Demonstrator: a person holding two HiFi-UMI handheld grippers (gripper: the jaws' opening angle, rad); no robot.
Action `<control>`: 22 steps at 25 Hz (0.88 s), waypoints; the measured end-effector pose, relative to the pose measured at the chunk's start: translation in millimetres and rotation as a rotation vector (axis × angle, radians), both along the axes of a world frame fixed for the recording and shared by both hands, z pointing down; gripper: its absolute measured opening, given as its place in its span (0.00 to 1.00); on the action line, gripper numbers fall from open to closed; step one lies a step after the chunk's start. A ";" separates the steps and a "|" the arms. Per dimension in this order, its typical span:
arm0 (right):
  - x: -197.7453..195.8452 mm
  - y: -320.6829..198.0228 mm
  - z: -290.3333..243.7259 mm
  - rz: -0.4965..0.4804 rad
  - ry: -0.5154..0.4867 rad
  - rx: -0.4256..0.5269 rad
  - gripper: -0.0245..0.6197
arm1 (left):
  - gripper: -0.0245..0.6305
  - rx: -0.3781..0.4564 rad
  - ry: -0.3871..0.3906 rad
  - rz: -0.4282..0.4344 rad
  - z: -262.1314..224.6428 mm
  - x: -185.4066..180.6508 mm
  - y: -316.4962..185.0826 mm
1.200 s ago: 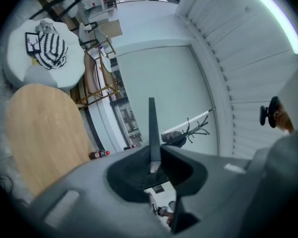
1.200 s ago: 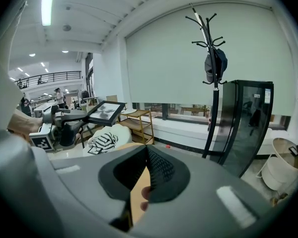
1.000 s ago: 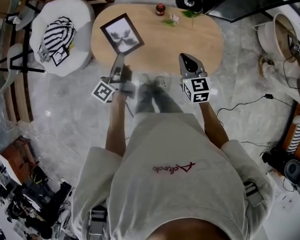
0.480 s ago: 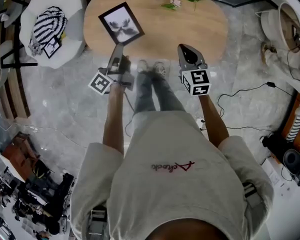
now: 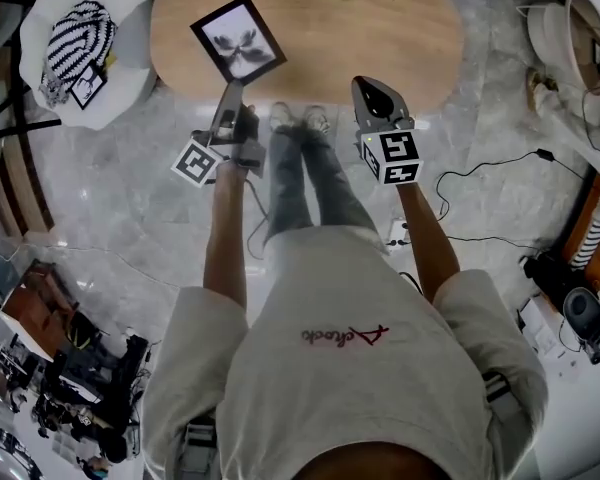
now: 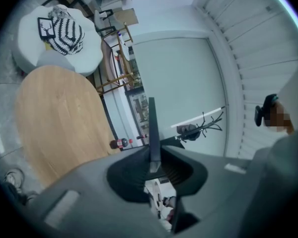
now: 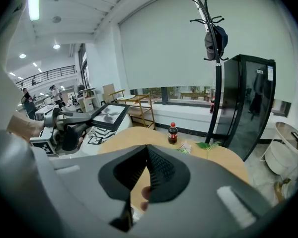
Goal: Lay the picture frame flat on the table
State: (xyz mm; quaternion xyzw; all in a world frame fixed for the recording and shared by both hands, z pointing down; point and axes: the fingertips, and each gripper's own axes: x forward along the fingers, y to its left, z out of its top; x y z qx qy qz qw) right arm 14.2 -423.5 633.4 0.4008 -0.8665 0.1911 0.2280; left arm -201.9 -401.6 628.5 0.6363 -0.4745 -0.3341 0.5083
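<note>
A black picture frame (image 5: 238,40) with a grey plant print hangs tilted over the near left part of the oval wooden table (image 5: 380,38). My left gripper (image 5: 234,88) is shut on the frame's lower edge. In the left gripper view the frame (image 6: 151,128) shows edge-on as a thin dark strip clamped between the jaws of the left gripper (image 6: 152,155). The right gripper view shows the frame (image 7: 109,114) face up in the left gripper (image 7: 64,125). My right gripper (image 5: 366,88) hovers at the table's near edge, its jaws closed tip to tip on nothing, as also in its own view (image 7: 147,148).
A cola bottle (image 7: 173,133) and a green sprig (image 7: 208,145) stand at the table's far side. A white pouf (image 5: 75,38) with a striped cushion sits left of the table. A coat stand (image 7: 213,33) and black cabinet (image 7: 251,103) are behind. Cables (image 5: 500,168) lie on the floor.
Both grippers have come down, the left one carrying the frame lower towards the table. The table now sits higher in the head view.
</note>
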 end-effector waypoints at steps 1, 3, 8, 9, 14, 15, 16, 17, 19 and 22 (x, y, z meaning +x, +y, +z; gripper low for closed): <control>1.6 0.7 5.4 0.001 0.001 -0.003 0.04 | 0.14 -0.002 0.000 0.002 6.2 1.7 0.3; 2.5 2.1 18.1 0.004 0.006 -0.012 0.04 | 0.14 -0.009 0.001 0.006 20.1 2.9 1.1; -3.4 4.7 51.6 0.008 0.014 -0.032 0.04 | 0.14 -0.026 0.013 0.010 55.1 -2.0 4.6; -3.6 5.6 57.9 0.007 0.015 -0.035 0.04 | 0.14 -0.029 0.016 0.009 61.9 -1.9 5.8; -7.9 6.9 90.2 0.004 0.021 -0.046 0.04 | 0.14 -0.037 0.024 0.006 99.2 -5.1 9.8; -8.8 6.1 96.7 0.003 0.022 -0.046 0.04 | 0.14 -0.040 0.027 0.003 107.5 -6.0 10.2; -9.5 6.0 103.0 0.003 0.023 -0.048 0.04 | 0.14 -0.043 0.029 0.001 115.8 -6.7 11.4; -10.1 6.3 109.3 0.004 0.024 -0.050 0.04 | 0.14 -0.047 0.031 0.000 123.9 -7.7 13.0; -11.8 6.2 121.2 0.006 0.026 -0.055 0.04 | 0.14 -0.058 0.033 -0.003 140.1 -10.5 15.1; -13.1 7.8 139.1 0.010 0.034 -0.067 0.04 | 0.14 -0.074 0.035 -0.004 163.4 -14.2 17.9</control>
